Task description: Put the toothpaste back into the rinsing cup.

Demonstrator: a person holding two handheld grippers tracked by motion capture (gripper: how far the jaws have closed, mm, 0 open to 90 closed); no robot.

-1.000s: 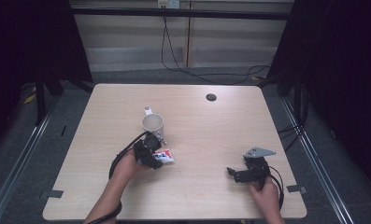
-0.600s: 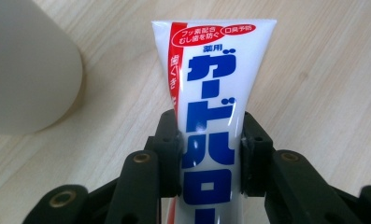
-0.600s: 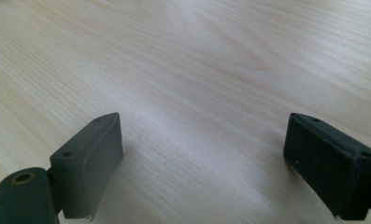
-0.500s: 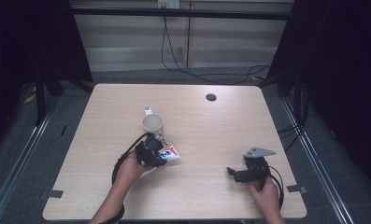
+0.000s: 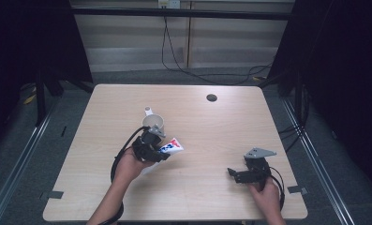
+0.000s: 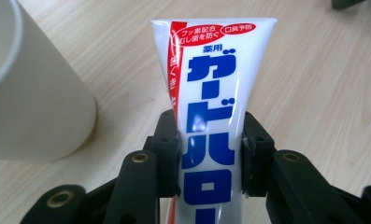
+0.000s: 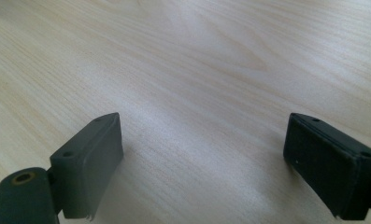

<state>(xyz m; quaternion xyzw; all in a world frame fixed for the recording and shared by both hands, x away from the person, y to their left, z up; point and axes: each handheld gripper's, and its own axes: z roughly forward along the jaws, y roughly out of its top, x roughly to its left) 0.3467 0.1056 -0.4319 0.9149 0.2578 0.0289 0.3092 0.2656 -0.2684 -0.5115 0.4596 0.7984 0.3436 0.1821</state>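
While clamped by left gripper, toothpaste tube nears cup.

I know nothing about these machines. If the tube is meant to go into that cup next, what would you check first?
1. Left tongs shut on the toothpaste tube: ok.
2. Tube off the table: ok, by the left gripper view.
3. Cup upright, mouth open: ok.
4. Cup beside the tube, close by: ok.
5. Right tongs open, nothing between them, away from the cup: ok.
6. Tube's cap end: cannot tell, hidden behind the tongs.
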